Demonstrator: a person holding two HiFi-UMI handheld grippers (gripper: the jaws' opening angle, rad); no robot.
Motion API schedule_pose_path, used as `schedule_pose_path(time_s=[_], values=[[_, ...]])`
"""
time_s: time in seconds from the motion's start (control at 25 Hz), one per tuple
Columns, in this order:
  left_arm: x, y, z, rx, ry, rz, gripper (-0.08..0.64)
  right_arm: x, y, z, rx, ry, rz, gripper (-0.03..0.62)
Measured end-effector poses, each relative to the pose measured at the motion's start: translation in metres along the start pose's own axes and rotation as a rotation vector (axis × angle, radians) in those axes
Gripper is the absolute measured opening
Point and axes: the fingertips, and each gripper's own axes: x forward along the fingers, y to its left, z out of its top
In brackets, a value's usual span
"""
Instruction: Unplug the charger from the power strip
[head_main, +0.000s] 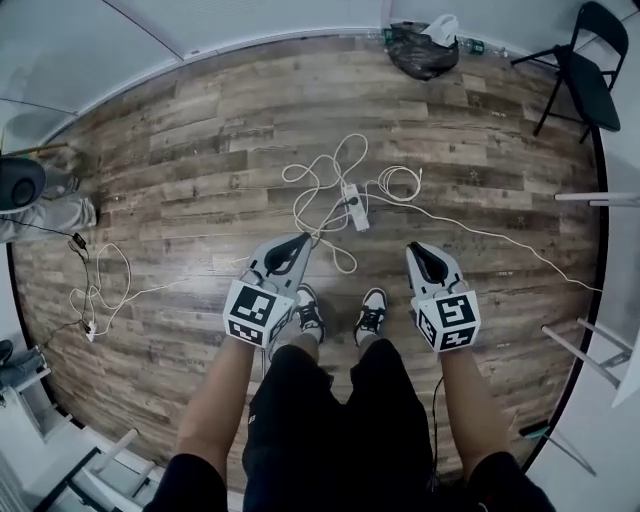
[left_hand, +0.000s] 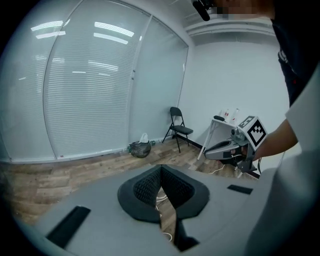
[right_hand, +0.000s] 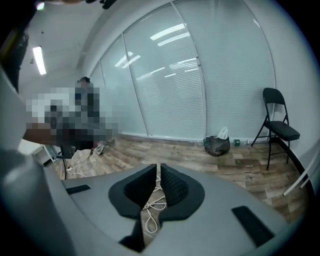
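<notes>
Brightness: even, cool, bright indoor light in all three views.
Source: long white ceiling tube light (right_hand: 37, 60), upper left in the right gripper view.
Glare: bright streaks on the far frosted glass wall with white slatted blinds (left_hand: 95, 75).
Shadows: faint and soft beside the white oblong plastic power strip (head_main: 353, 207) on the brown wood-plank floor (head_main: 200, 150).
Distortion: strong fisheye bending, with black corners.
Focus: the right gripper view is hazy.

Wood-plank flooring (head_main: 180, 140) is spreading across the room — a black folding chair (head_main: 588, 75) is standing at two o'clock, a dark rubbish bag (head_main: 418, 50) is slumping at one o'clock by the blind-covered glass wall (left_hand: 90, 90).
</notes>
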Motion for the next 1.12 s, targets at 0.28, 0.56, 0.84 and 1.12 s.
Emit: schedule_pose_path(time_s=[0.28, 0.56, 0.84, 1.12], values=[[0.122, 0.037, -0.145, 0.055, 0.082, -0.08, 0.018, 0.135, -0.025, -0.137, 0.019, 0.025, -0.022, 0.032], [0.236, 0.075, -0.291, 0.076, 0.123, -0.135, 0.018, 0.258, -0.055, -0.301, -0.017, 0.105, 0.031, 0.127], [0.332, 0.101, -0.386, 0.073, 0.133, -0.201, 0.018, 0.339, -0.064, -0.424, -0.097, 0.172, 0.094, 0.187], [0.411, 0.106, -0.457, 0.148, 0.18, -0.309, 0.018, 0.402, -0.066, -0.492, -0.086, 0.175, 0.071, 0.19]])
